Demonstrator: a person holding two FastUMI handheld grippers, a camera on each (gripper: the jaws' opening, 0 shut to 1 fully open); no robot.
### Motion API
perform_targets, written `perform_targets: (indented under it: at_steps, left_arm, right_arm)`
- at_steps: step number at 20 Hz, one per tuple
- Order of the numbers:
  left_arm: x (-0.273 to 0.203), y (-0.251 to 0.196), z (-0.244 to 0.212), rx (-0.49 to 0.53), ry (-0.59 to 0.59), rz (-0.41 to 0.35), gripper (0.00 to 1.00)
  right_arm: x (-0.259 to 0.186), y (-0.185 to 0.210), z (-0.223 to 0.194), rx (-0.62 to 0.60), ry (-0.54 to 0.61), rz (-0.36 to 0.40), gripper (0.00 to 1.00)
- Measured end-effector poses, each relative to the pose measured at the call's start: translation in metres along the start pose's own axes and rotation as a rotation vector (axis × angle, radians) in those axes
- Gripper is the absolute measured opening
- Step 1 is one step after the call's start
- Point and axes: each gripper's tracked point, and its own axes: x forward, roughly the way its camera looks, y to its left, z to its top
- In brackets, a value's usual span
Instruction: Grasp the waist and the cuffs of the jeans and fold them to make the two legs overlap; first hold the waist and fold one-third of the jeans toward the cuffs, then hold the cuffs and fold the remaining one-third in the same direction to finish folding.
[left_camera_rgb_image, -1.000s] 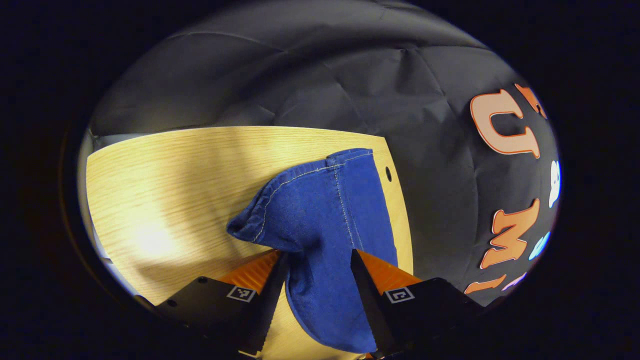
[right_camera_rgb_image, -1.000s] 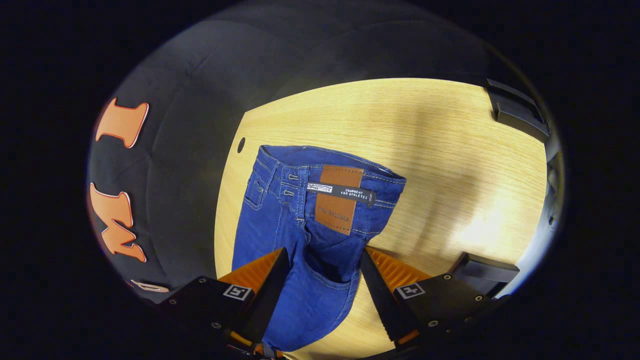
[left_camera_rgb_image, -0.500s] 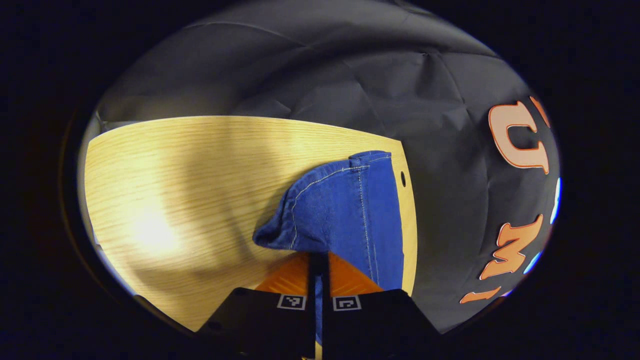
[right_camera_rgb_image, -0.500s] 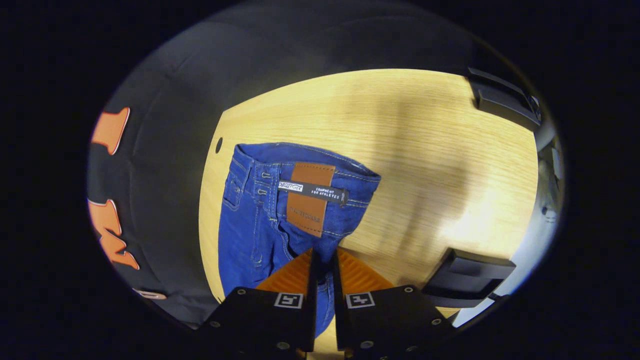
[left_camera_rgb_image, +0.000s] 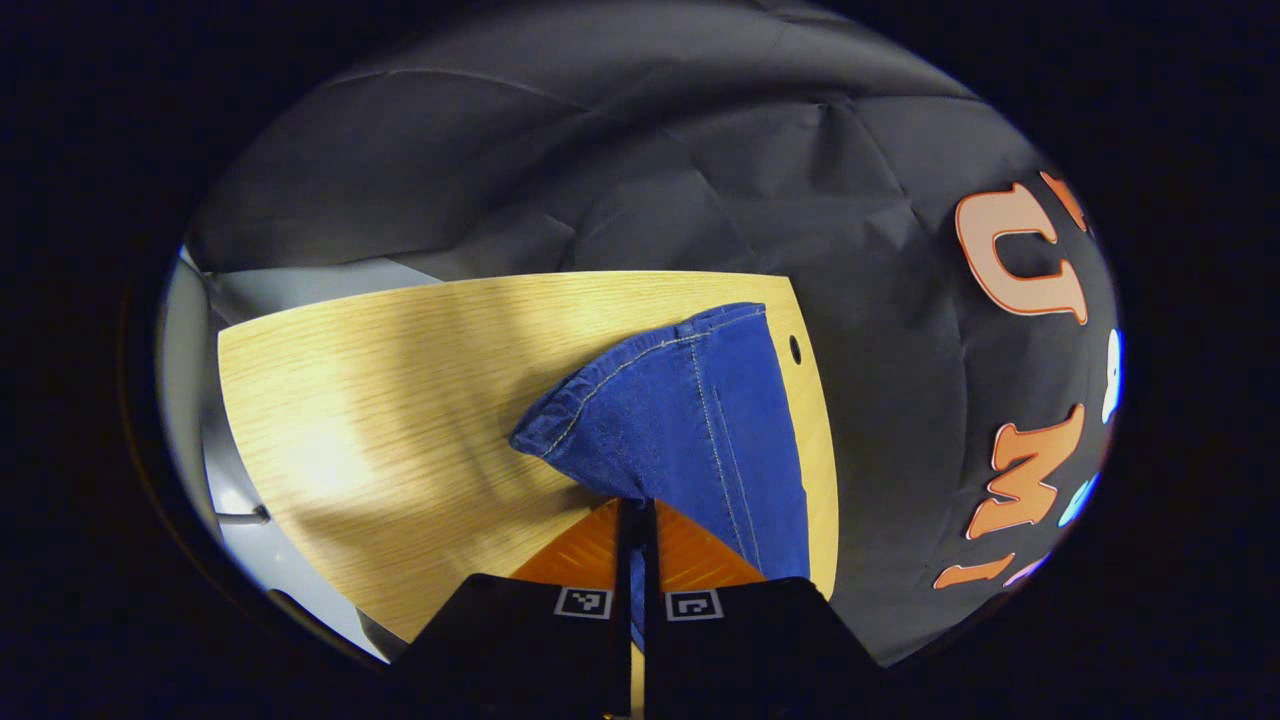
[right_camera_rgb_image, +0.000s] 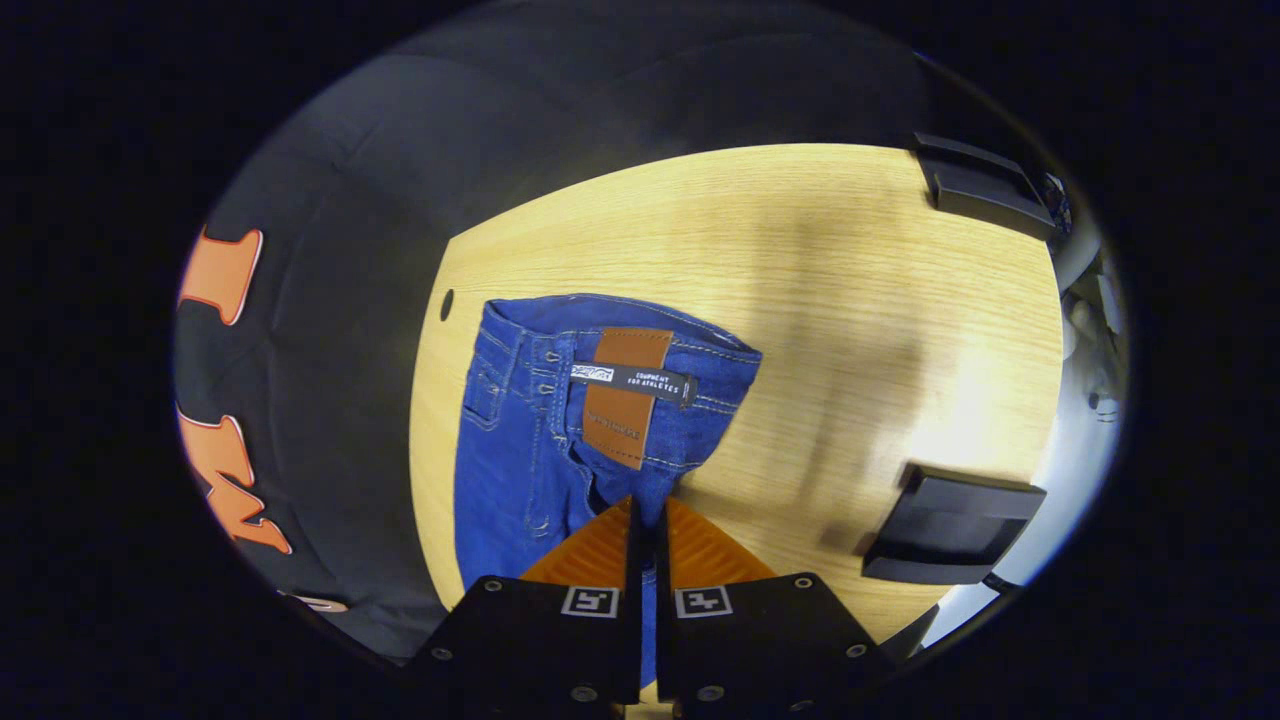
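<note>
So far only the grasp looks done: left gripper (left_camera_rgb_image: 636, 520) pinches the jeans (left_camera_rgb_image: 690, 420) near the cuffs (left_camera_rgb_image: 640, 360). Right gripper (right_camera_rgb_image: 645, 520) pinches below the waist (right_camera_rgb_image: 620, 340); every fold seems left to do.

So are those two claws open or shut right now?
Shut. The left gripper and the right gripper each pinch the jeans, fingers nearly touching.

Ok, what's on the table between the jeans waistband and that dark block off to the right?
Nothing: in the right gripper view bare table separates the jeans from the dark block.
</note>
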Motion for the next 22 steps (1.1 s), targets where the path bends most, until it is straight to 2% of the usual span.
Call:
perform_targets:
  at_steps: [2, 5, 8, 9, 13, 19, 22]
  left_arm:
    - [-0.002, -0.008, 0.002, 0.022, 0.01, -0.014, 0.05]
    - [-0.002, -0.016, 0.006, 0.046, 0.02, -0.015, 0.05]
    - [-0.007, -0.031, 0.011, 0.046, 0.048, -0.04, 0.05]
    - [-0.008, -0.037, 0.013, 0.063, 0.053, -0.043, 0.05]
    - [0.001, -0.064, 0.02, 0.133, 0.099, -0.04, 0.05]
    - [0.018, -0.113, 0.043, 0.118, 0.049, -0.045, 0.05]
    - [0.034, -0.132, 0.05, 0.138, 0.035, -0.013, 0.05]
  right_arm:
    - [-0.007, 0.001, -0.001, 0.0, -0.017, 0.005, 0.07]
    - [-0.012, -0.007, -0.001, 0.001, -0.034, -0.026, 0.06]
    - [-0.017, 0.007, 0.004, 0.06, -0.068, 0.006, 0.06]
    - [-0.016, 0.005, 0.007, 0.066, -0.079, -0.021, 0.06]
    - [-0.035, 0.04, 0.013, 0.136, -0.095, 0.024, 0.07]
    - [-0.008, 0.092, 0.026, 0.116, -0.027, 0.018, 0.07]
    - [0.011, 0.115, 0.036, 0.097, 0.015, 0.005, 0.06]
